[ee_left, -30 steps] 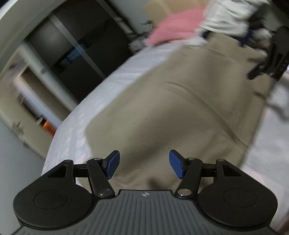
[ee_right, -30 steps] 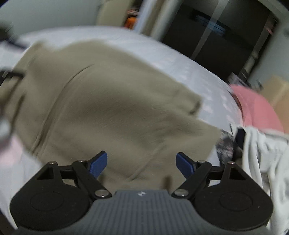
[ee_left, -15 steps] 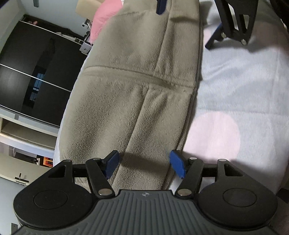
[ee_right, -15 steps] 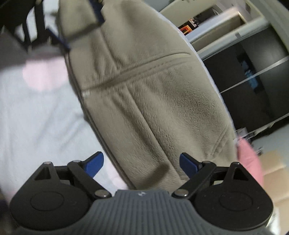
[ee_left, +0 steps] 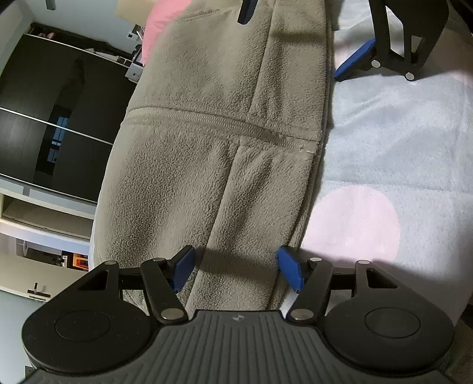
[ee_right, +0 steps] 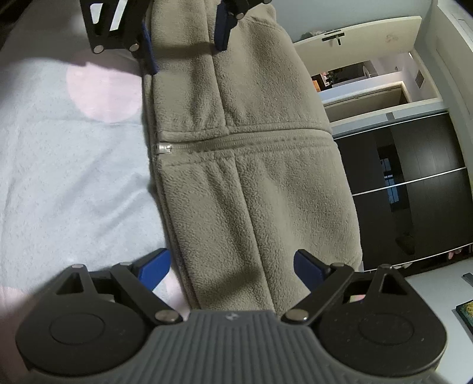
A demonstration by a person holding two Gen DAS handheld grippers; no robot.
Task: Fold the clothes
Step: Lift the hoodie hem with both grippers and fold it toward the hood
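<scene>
Fleece jacket, beige and folded into a long narrow band, is lying on a pale blue blanket with pink dots, close along the bed's edge next to a dark wardrobe. Its long axis is running straight from one gripper to the other, so in each wrist view it is stretching away from the camera toward the opposite tool. A closed zipper is crossing the band at right angles, roughly halfway along, with its metal end sitting at the blanket-side edge. A lengthwise seam is running down the middle of the band.

Left gripper is sitting at one end of the jacket, its jaws spread wide with the fleece lying between the blue pads and nothing pinched. Right gripper is sitting at the opposite end, its jaws likewise spread apart and straddling the band; one pad is hovering over the blanket just beside the fabric edge, the other over the wardrobe-side edge.

Beyond the far end in the left view, a pink garment is showing, partly hidden.
</scene>
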